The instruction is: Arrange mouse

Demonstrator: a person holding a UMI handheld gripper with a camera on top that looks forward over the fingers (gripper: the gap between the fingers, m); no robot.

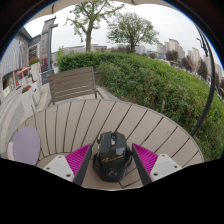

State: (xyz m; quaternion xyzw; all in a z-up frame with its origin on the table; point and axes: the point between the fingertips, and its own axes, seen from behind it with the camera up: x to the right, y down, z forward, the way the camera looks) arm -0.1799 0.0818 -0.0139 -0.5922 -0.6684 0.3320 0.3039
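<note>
Looks like the grasp or placement step: black mouse (111,155) sits on the slatted wooden table (120,120) between the gripper (111,160) fingers, at 6 o'clock from the table's centre. Magenta pads (78,158) flank it closely, but I can't tell whether they press on it or leave a gap. Next move needs a square, gentle squeeze, since the shell looks smooth, rounded, glossy plastic; hedge (165,85) at 2 o'clock beyond the planks.

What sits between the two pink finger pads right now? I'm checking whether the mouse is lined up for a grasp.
The gripper view shows the black mouse lying on the slatted wooden table between the gripper's pads, seemingly with gaps either side.
</note>
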